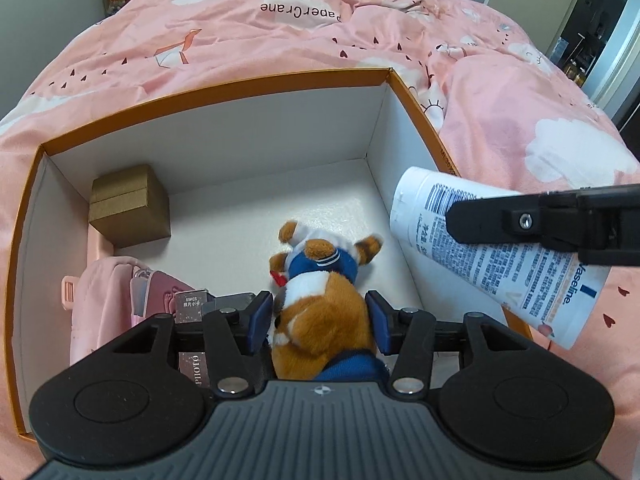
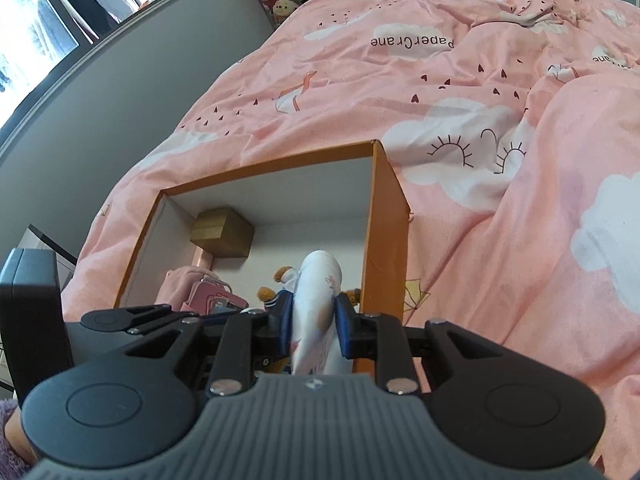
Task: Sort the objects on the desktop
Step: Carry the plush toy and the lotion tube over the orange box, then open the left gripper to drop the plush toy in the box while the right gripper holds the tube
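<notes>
The left gripper (image 1: 318, 322) reaches down into an orange box (image 1: 224, 84) with white inner walls that sits on a pink quilt (image 1: 280, 20). A brown-and-white plush dog (image 1: 320, 300) in a blue outfit lies on the box floor between its blue pads (image 1: 262, 312); the pads stand spread, a small gap showing on each side of the toy, so the jaws flank it without pressing it. Ahead of this gripper and to its left, a gold gift box (image 1: 128, 206) stands in the far corner of the box, and close on its left lie a pink pouch (image 1: 100, 300) and a silver photo-card pack (image 1: 192, 304). To its right, the right gripper (image 2: 314, 322) is clamped on a white Vaseline lotion tube (image 1: 492, 256), pads pressed against both its sides. The tube is held above the box's near right edge, its broad end pointing into the box. In the right wrist view the tube (image 2: 318, 300) runs forward between the fingers, over the plush dog (image 2: 286, 280).
</notes>
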Demonstrator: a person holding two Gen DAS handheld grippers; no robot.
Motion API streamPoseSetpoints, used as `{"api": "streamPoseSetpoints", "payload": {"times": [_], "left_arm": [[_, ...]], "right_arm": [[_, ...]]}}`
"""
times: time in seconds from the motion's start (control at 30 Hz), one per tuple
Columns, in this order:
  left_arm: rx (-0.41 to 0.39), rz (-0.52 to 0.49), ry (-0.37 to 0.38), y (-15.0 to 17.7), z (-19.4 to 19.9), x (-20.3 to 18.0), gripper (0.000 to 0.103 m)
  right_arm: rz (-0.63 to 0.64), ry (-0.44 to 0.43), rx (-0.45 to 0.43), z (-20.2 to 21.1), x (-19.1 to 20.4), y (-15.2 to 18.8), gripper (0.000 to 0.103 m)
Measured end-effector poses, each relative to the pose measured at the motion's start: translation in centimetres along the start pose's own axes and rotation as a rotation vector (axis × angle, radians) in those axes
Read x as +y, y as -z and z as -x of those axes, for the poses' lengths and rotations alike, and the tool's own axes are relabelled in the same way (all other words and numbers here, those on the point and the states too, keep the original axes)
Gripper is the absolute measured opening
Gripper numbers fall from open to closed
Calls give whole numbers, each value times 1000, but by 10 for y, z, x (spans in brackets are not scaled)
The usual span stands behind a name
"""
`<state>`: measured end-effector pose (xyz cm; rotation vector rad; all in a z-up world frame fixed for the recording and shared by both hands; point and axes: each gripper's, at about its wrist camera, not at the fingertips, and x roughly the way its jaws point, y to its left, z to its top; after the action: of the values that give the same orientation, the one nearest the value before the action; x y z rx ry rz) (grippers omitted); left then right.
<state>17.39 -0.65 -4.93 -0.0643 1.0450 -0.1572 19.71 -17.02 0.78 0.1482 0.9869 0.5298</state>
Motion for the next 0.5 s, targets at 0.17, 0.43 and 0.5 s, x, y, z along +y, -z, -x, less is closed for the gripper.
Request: {"api": "streamPoseSetpoints", "payload": {"times": [0.17,0.43,0.5], "left_arm": [[-4,-10,29,2,12,1,58],[53,-16,102,8,21,6,29],[67,-32,100,10,17,3,29]], "right_arm": [[5,9,13,-1,-1,3,24],[7,8,26,0,-2,5,24],[10,8,33,-1,-1,5,24]]}}
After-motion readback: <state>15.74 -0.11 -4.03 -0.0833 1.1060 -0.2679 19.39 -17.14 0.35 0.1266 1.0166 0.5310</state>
